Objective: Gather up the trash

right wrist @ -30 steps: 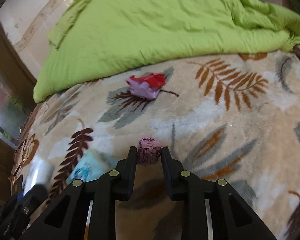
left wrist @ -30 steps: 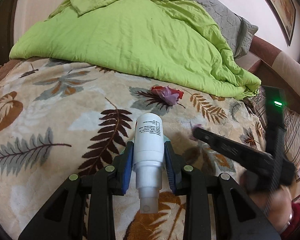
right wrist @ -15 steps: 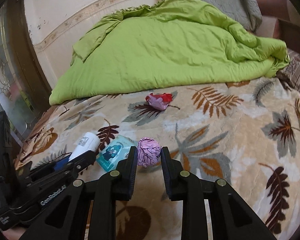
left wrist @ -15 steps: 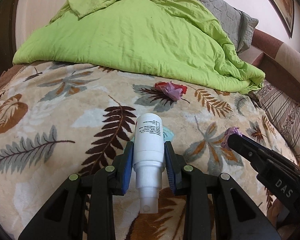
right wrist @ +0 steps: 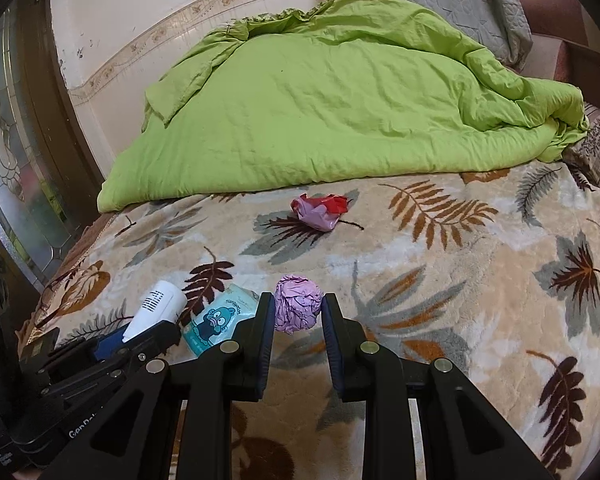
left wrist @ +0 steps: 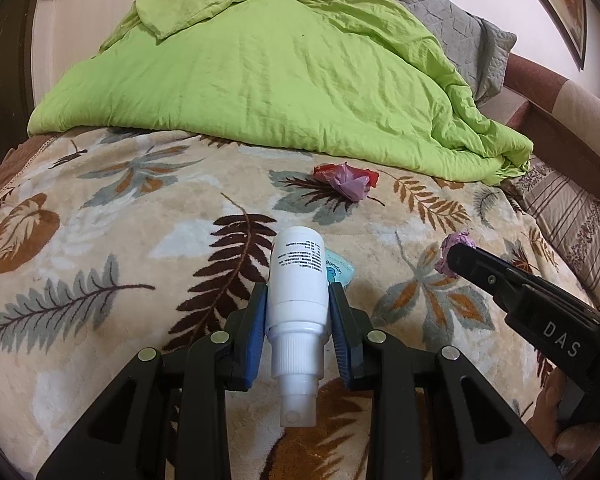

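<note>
Trash sits in both tools: the left gripper clamps a white spray bottle (nozzle toward the camera), and the right gripper pinches a crumpled purple paper ball above the leaf-print blanket. A red-and-purple wrapper lies near the green duvet. Only the right wrist view fully shows the teal tissue pack beside the bottle; the left view shows just its corner.
</note>
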{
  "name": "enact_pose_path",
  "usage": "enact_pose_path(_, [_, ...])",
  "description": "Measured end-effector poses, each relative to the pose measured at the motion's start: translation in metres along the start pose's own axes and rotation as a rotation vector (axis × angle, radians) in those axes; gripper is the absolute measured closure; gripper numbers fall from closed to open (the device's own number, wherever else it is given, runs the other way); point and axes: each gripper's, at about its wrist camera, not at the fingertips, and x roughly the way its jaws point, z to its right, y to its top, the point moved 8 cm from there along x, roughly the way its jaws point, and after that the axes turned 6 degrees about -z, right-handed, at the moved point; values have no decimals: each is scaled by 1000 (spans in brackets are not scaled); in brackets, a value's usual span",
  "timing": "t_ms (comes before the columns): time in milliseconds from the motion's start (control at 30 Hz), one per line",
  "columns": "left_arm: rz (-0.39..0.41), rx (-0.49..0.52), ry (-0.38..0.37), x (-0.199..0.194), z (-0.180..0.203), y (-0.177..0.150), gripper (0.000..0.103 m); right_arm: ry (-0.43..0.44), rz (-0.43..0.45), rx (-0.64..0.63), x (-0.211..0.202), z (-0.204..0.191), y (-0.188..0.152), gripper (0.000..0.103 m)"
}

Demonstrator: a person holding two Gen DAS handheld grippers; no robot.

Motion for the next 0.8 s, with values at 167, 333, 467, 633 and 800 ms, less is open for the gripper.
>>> enact_pose_path(167, [6, 3, 4, -1, 1, -1, 74, 2, -4, 5, 0, 1, -1, 77])
enact_pose_path(333, [11, 7, 15, -2, 2, -1, 74, 9, -16, 26, 2, 5, -2, 77])
enact_pose_path(467, [24, 12, 37, -4, 3, 0, 74, 12, -19, 31, 1, 7, -2, 77])
enact_pose_path(633, [61, 23, 99, -9, 2, 3, 74, 14, -14, 20, 0, 7, -1, 77])
enact_pose_path(800, [64, 14, 111, -9, -2, 3, 74, 14, -14, 20, 0, 6, -2, 77])
